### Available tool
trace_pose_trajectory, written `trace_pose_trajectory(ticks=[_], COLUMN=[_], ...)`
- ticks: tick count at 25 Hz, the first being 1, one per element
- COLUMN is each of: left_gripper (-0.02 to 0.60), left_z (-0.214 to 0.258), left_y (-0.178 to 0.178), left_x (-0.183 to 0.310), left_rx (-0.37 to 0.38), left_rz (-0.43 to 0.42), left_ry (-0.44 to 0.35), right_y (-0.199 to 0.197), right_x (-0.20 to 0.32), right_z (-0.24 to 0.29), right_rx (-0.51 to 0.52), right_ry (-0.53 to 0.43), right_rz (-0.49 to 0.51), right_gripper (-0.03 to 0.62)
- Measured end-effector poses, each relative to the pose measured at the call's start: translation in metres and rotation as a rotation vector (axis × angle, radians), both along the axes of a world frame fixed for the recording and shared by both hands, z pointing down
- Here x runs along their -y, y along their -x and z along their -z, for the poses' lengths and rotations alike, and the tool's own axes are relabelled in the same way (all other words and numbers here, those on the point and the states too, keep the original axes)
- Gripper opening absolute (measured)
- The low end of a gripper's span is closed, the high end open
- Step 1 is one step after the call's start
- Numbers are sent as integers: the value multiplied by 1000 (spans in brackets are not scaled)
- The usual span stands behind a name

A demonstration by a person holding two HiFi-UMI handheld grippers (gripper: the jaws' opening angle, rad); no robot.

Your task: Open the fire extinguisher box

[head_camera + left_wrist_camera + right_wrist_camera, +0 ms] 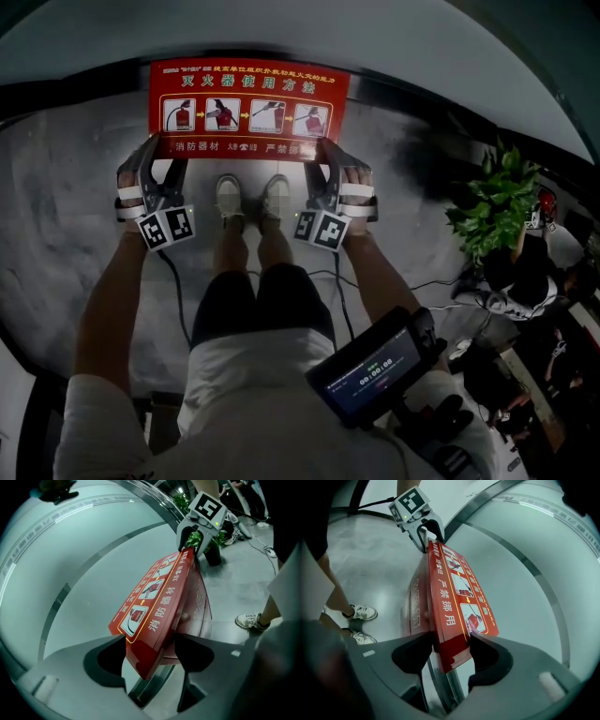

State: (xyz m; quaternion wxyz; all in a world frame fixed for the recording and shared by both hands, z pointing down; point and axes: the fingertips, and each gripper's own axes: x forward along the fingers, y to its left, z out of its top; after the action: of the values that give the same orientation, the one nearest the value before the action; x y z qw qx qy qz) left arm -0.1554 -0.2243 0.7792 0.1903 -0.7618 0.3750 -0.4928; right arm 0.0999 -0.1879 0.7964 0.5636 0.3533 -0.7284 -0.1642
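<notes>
The box (417, 604) stands on the floor (75, 216) against the wall (281, 28), the jaws of the left gripper (150, 637) and the right gripper (452, 637) each pinch one end of its red lid (248, 94), and an uneven lift could twist the lid or let one end slip free.

Grey polished floor (56, 216), curved pale wall (281, 28), potted plant (497, 202).

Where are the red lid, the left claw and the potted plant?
red lid (248, 111): head view, centre of printed face.
left claw (150, 638): left gripper view, midway between its tips, at the lid's corner.
potted plant (497, 202): head view, its leaves.
</notes>
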Motion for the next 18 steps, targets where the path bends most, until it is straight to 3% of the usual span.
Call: trace_pose_trajectory(ticks=[16,17,18], left_gripper=[311,294,231], left_z=[22,27,34], left_y=[7,8,9], left_x=[-2,-2,-2], left_rx=[-44,-56,-69], left_rz=[-44,-40,-36], left_ry=[14,-2,-23], right_y=[2,2,3], right_x=[-7,-7,-8], right_z=[31,35,40], right_rx=[7,7,8], right_ry=[-34,-43,-53], right_rz=[65,70,75], right_gripper=[192,186,175])
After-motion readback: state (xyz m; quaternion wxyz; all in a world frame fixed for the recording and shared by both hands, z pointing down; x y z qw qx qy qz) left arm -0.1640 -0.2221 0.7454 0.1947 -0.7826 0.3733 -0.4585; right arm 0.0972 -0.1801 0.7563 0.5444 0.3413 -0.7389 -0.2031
